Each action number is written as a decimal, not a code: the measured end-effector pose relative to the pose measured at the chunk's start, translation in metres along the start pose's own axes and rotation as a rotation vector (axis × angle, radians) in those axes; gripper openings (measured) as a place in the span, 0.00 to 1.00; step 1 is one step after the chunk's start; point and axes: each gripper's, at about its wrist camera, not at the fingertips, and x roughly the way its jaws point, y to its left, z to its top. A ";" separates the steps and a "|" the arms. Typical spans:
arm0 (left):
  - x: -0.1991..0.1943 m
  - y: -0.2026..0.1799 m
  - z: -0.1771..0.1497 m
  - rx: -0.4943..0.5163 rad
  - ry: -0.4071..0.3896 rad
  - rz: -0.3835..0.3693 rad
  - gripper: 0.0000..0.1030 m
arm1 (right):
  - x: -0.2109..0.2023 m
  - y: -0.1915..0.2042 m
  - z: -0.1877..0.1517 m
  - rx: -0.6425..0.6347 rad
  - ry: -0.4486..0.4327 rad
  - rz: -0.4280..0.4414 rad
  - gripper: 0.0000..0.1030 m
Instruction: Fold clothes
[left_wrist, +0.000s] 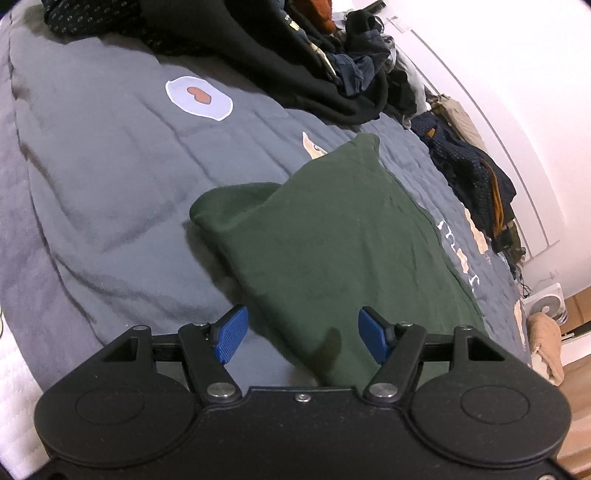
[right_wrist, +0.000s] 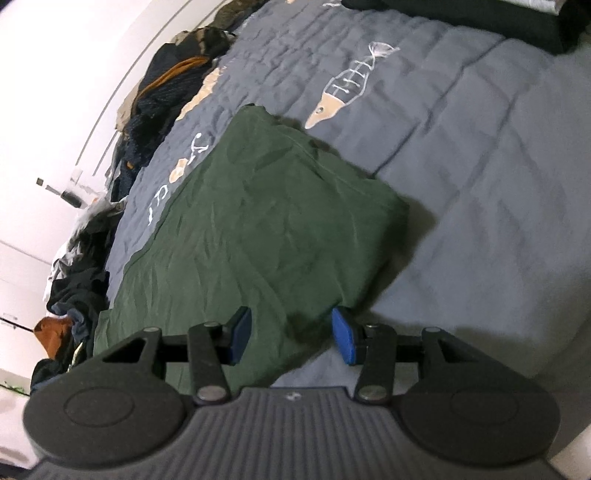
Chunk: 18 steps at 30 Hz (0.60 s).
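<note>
A: Green cotton, folded into a thick rectangle, is seen lying flat on the grey quilt (left_wrist: 110, 155) of the bed. Where exactly is the green garment (left_wrist: 343, 236) placed?

B: It is laid near the bed's near edge, well apart from the heap of unfolded clothes (left_wrist: 332, 55) piled along the far side and by the wall. Clear working room is probably gained by that separation.

A: How is the left claw (left_wrist: 299, 334) held?

B: Its pads are set apart, with nothing clamped; one near corner of the garment is seen between them, while one blue pad (left_wrist: 231, 338) hangs over bare quilt. The corner appears to be straddled so that it can be gripped.

A: And the right claw (right_wrist: 291, 339)?

B: Its jaws are likewise held apart, a little narrower, over the garment's other near edge. Cloth lies between the pads, but no pressing on it is seen, so nothing is judged to be held.

A: What step is suggested?

B: Another fold, or a lift of the bundle, is likely being prepared, since both near corners are approached at once from above.
</note>
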 end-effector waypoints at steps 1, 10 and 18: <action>0.002 0.001 0.000 -0.002 0.002 0.001 0.63 | 0.002 0.000 0.000 0.005 0.001 -0.002 0.46; 0.014 -0.003 0.004 0.016 0.004 0.011 0.63 | 0.012 -0.010 0.001 0.100 -0.011 0.021 0.52; 0.018 -0.003 0.004 0.026 0.018 0.016 0.63 | 0.000 -0.014 0.001 0.132 -0.015 0.029 0.53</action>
